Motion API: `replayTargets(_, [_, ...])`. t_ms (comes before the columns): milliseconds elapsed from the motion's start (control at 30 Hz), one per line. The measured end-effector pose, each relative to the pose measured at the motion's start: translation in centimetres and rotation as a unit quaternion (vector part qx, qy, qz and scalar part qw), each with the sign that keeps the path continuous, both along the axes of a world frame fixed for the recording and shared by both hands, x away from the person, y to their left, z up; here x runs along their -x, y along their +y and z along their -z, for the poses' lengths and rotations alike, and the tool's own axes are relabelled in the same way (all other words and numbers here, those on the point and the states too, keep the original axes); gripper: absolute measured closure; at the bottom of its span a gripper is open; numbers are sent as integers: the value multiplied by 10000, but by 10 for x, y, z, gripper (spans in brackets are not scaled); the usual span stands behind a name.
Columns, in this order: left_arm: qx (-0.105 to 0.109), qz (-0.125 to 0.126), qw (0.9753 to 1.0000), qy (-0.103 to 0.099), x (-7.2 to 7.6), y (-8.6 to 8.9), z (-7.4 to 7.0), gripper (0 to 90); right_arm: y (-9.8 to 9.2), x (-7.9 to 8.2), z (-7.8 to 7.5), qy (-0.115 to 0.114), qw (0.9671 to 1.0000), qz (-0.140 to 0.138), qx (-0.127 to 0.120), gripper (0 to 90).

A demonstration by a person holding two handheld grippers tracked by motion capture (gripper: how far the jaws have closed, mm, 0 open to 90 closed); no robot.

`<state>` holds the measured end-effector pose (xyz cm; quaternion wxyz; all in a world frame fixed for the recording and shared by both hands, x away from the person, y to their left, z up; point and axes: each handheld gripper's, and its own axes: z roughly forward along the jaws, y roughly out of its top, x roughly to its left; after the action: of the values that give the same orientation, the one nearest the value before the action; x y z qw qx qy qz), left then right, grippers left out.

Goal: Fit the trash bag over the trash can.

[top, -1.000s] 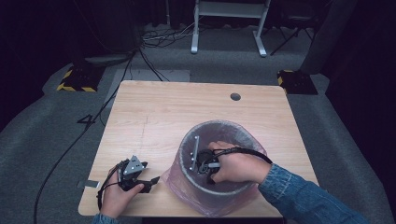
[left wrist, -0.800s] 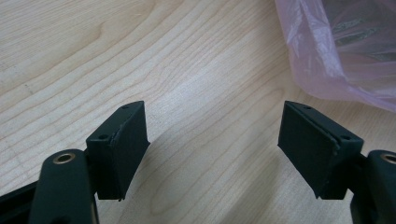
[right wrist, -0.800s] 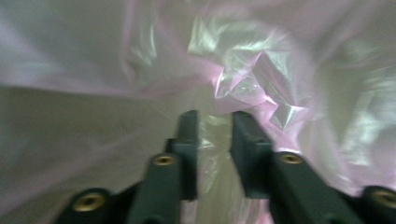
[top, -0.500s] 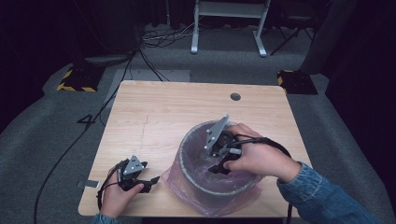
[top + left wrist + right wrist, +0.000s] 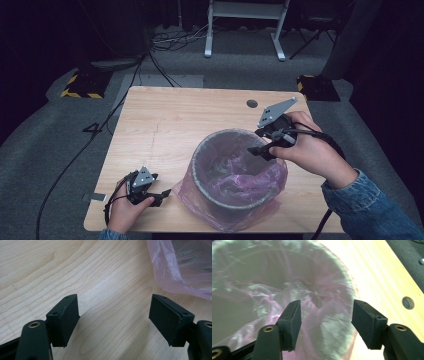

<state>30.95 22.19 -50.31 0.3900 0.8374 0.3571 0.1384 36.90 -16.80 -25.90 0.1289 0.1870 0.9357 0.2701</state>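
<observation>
Lab or studio space: wooden table (image 5: 190, 120), grey carpet (image 5: 45, 150), floor cables (image 5: 170, 40), hazard-striped blocks (image 5: 80, 85), dark surroundings.

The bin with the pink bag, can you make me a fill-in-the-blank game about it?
1. The bag lining the bin is coloured ____.
2. The left gripper rests on the ____.
3. The right gripper hangs over the bin's rim with its jaws ____.

Missing words: pink; table; open
</observation>
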Motion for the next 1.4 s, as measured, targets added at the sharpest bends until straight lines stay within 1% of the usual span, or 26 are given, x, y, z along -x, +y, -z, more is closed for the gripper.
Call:
replayTargets(33, [-7, -1, 10000, 0, 0, 0, 0, 240, -2, -2, 2, 42, 10000, 13, 3, 474])
replayTargets(100, [-10, -5, 10000, 0, 0, 0, 0, 240, -3, -3, 7, 118, 9999, 31, 76, 496])
replayTargets(133, [-10, -11, 10000, 1, 0, 0, 0, 240, -2, -4, 11, 112, 9998, 14, 187, 516])
replayTargets(200, [5, -17, 10000, 11, 0, 0, 0, 240, -1, -5, 15, 79, 9994, 29, 340, 515])
replayTargets(267, [5, -8, 10000, 3, 0, 0, 0, 240, -1, -6, 19, 52, 9993, 83, 372, 489])
replayTargets(333, [22, -11, 10000, 3, 0, 1, 0, 239, -4, -9, 19, -13, 9993, 211, 303, 435])
replayTargets(400, [15, -12, 10000, 10, 0, 1, 0, 240, -8, -12, 18, -79, 9991, 343, 247, 404])
replayTargets(467, [0, -14, 10000, 17, 0, 0, 0, 240, -13, -16, 18, -71, 9986, 461, 234, 365])
replayTargets(533, [-33, -3, 10000, 8, 0, 0, 0, 240, -15, -20, 22, 12, 9980, 560, 291, 346])
replayTargets(600, [-18, -7, 10000, 22, 0, 0, 0, 240, -15, -24, 30, 137, 9972, 615, 391, 332])
replayTargets(700, [-21, -6, 10000, 21, 0, -1, 0, 240, -10, -28, 41, 111, 9956, 645, 674, 323])
replayTargets(767, [-16, -16, 10000, 19, 0, -1, 0, 239, -4, -29, 48, 138, 9939, 647, 884, 324])
replayTargets(867, [-18, -11, 10000, 26, 0, -1, 0, 240, 5, -31, 58, 271, 9914, 616, 1120, 326])
replayTargets(900, [-14, -9, 10000, 23, 0, -1, 0, 240, 7, -33, 58, 382, 9894, 533, 1293, 328])
replayTargets(933, [-6, -13, 10000, 26, 0, 0, 0, 239, 9, -33, 58, 356, 9879, 548, 1405, 325])
replayTargets(967, [-17, -5, 10000, 13, 0, 0, 0, 239, 10, -34, 58, 287, 9870, 580, 1471, 325])
replayTargets(1000, [-14, -5, 10000, 16, 0, 0, 0, 239, 11, -34, 58, 272, 9861, 605, 1522, 326])
replayTargets(1033, [-18, -4, 10000, 15, 0, 0, 0, 239, 12, -34, 58, 284, 9852, 621, 1572, 330])
replayTargets(1133, [-39, 3, 10000, 25, 0, -1, 0, 239, 14, -36, 59, 354, 9811, 653, 1787, 348])
replayTargets(1167, [-41, 4, 10000, 26, 0, -1, 0, 239, 15, -36, 60, 415, 9790, 665, 1883, 358])
replayTargets(1200, [-41, 2, 10000, 14, 0, -1, 0, 240, 15, -37, 60, 460, 9781, 652, 1922, 359])
replayTargets(1233, [-42, 6, 10000, 28, 0, -1, 0, 239, 16, -38, 60, 554, 9765, 646, 1979, 368])
replayTargets(1300, [-38, -2, 10000, 29, 0, -1, 0, 239, 17, -40, 61, 742, 9741, 720, 2010, 399])
replayTargets(1367, [-43, 2, 10000, 42, 0, -1, 0, 239, 18, -42, 62, 971, 9698, 742, 2111, 406])
replayTargets(1400, [-36, 2, 10000, 35, 1, -1, 1, 239, 19, -42, 63, 1045, 9679, 799, 2143, 405])
